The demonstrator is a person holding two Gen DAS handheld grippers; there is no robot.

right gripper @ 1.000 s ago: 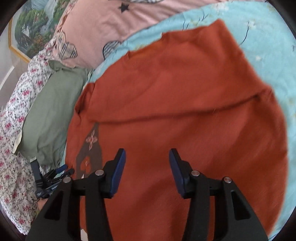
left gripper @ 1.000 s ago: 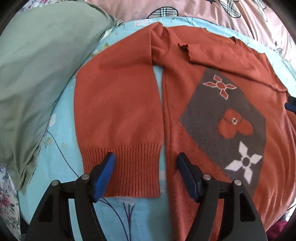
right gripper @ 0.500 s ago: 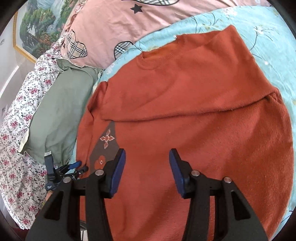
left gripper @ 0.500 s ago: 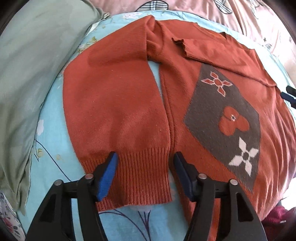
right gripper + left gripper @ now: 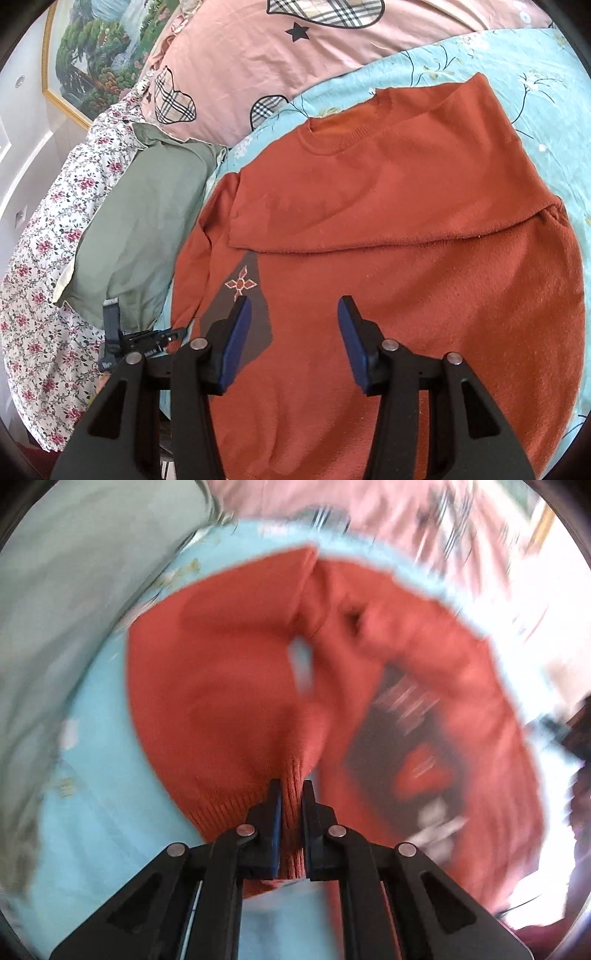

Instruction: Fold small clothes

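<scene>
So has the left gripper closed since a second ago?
Yes. The left gripper was open astride the ribbed cuff of the rust-orange knit sweater; its jaws now pinch that cuff over the light blue floral bedsheet.

The left gripper [image 5: 291, 812] has its jaws pinched on the sweater's ribbed sleeve cuff [image 5: 292, 794].

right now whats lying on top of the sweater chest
One sleeve is folded across the orange sweater, covering the top of its grey patch. What lies beneath the sweater on the blue sheet is hidden.
</scene>
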